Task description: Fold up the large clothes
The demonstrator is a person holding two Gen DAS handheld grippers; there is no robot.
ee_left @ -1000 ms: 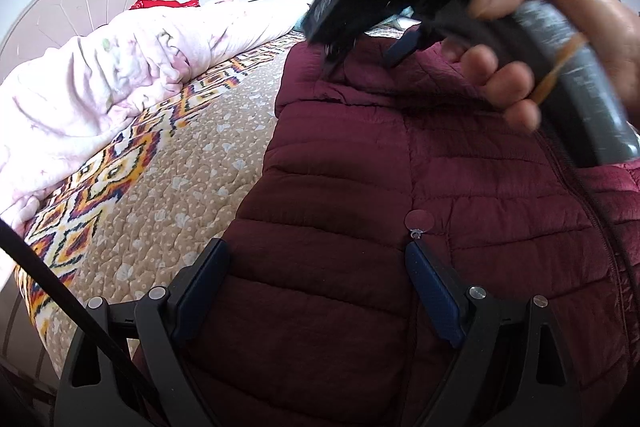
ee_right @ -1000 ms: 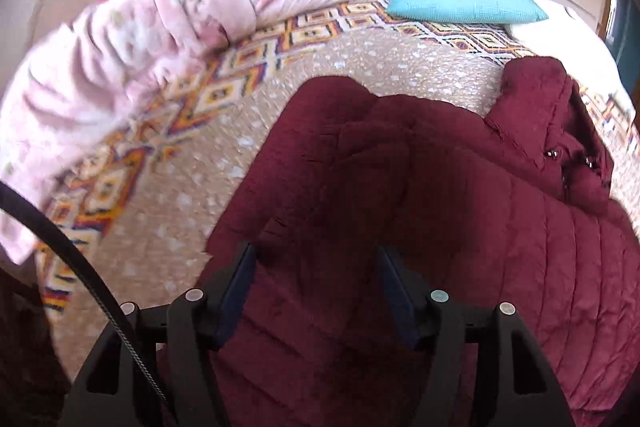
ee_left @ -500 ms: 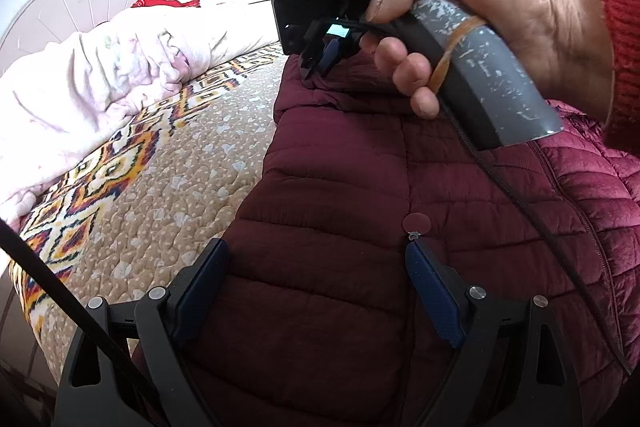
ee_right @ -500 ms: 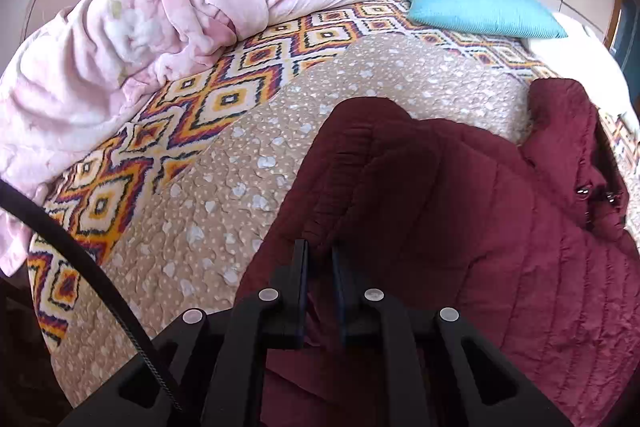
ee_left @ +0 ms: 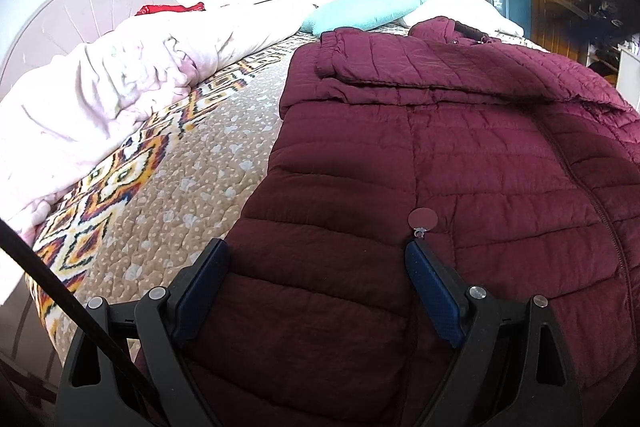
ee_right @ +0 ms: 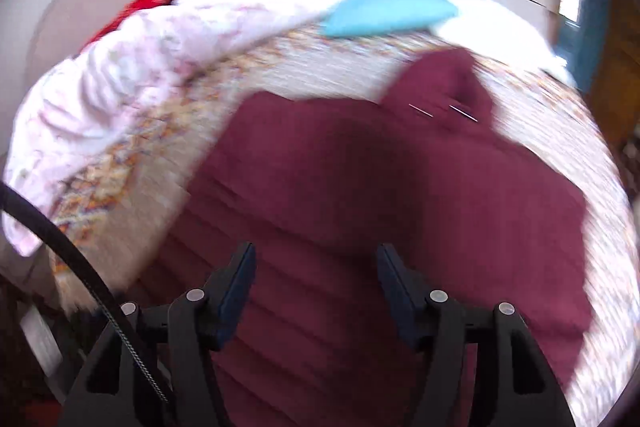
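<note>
Softly ribbed, the maroon quilted jacket (ee_left: 460, 163) lies between both grippers' widely spread fingers (ee_left: 202, 283).

readable text: none | labels, brands, numbers, signs: none legible in either wrist view | round tag (ee_left: 423, 217) on the maroon puffer jacket (ee_left: 460, 155): plain face, no lettering made out | right wrist view: motion-blurred, nothing legible
</note>
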